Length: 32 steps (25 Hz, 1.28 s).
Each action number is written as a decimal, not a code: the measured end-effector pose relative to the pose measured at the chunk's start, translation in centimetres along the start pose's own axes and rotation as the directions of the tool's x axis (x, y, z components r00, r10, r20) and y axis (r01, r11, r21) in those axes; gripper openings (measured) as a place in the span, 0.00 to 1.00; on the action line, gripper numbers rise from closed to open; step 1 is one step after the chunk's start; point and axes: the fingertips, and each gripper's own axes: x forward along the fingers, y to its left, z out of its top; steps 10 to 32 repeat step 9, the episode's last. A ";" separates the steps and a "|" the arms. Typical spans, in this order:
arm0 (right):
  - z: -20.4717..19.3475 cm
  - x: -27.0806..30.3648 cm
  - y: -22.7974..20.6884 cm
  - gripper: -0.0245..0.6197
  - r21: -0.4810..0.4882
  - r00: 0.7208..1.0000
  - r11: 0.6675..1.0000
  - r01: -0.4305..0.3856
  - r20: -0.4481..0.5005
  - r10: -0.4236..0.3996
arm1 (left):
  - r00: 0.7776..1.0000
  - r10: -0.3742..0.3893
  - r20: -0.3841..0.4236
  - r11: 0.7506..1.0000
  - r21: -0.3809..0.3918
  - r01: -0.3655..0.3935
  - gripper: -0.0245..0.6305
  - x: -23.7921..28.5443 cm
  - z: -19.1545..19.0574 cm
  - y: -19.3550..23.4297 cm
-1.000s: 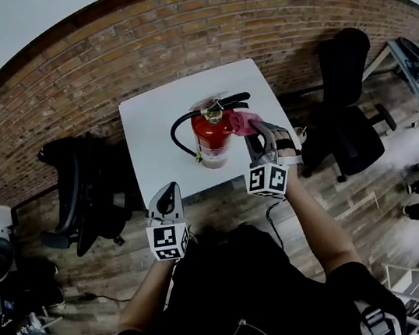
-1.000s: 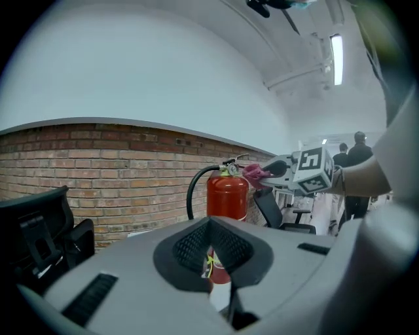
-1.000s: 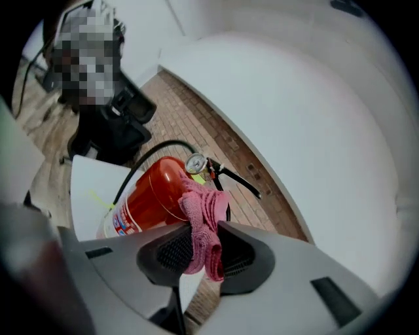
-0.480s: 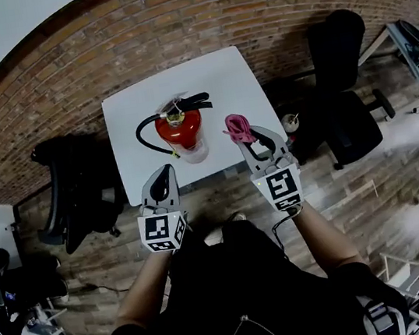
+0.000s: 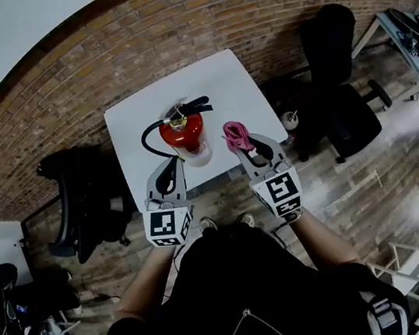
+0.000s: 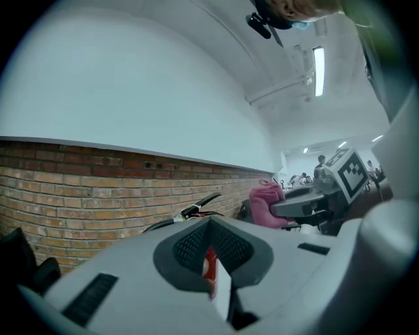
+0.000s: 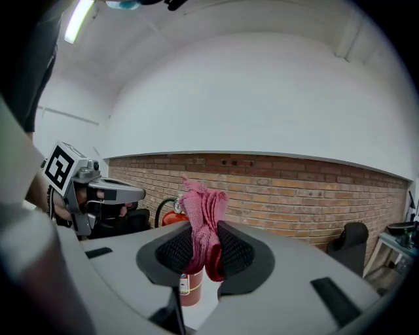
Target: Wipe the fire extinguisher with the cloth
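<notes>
Head view, subject of inspection: the fire extinguisher [image 5: 185,137] stands upright on the white table [image 5: 139,122], toward the near edge. Its black hose loops out at 9 o'clock and its handle points to 3 o'clock.

Right gripper [image 5: 242,146]: clenched on the pink cloth [image 5: 236,134]. In the right gripper view the cloth [image 7: 201,216] is pinched between the pads, with a bunched wad standing proud of the tips. I judge this deliberate, so that fabric and not plastic meets the cylinder. The wad sits at 3 o'clock of the extinguisher, near it but apart; no contact is evident.

Left gripper [image 5: 170,169]: at 6 o'clock of the extinguisher, just short of its base. In the left gripper view its jaws are closed tip to tip on nothing. The red body [image 6: 209,267] shows only through the slot behind the tips, and lies beyond them. I take this hand to be posted as a brace, should the cylinder rock under pressure.

Assessment: both tools are raised and aimed at the cylinder, so wiping is not under way at this instant. The next stroke needs the cloth brought to 9 o'clock onto the red wall.

Risk: the extinguisher is tall and near the table edge, so a sideways push could tip it.
</notes>
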 end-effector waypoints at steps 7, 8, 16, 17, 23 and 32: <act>-0.2 -0.4 2.0 0.20 0.000 1.000 1.000 0.021 -0.013 -0.021 | 0.999 -0.002 0.041 0.998 0.065 0.000 0.08 -1.2 0.3 0.8; -0.3 -0.5 2.2 0.20 0.001 1.000 1.000 0.022 -0.014 -0.022 | 0.999 -0.005 0.039 0.998 0.056 0.002 0.08 -1.4 0.1 0.9; -0.3 -0.6 2.5 0.20 0.002 1.000 1.000 0.022 -0.014 -0.022 | 0.999 -0.007 0.036 0.999 0.047 0.005 0.08 -1.6 -0.1 1.0; -0.3 -0.6 2.5 0.20 0.002 1.000 1.000 0.022 -0.014 -0.022 | 0.999 -0.007 0.036 0.999 0.047 0.005 0.08 -1.6 -0.1 1.0; -0.3 -0.6 2.5 0.20 0.002 1.000 1.000 0.022 -0.014 -0.022 | 0.999 -0.007 0.036 0.999 0.047 0.005 0.08 -1.6 -0.1 1.0; -0.3 -0.6 2.5 0.20 0.002 1.000 1.000 0.022 -0.014 -0.022 | 0.999 -0.007 0.036 0.999 0.047 0.005 0.08 -1.6 -0.1 1.0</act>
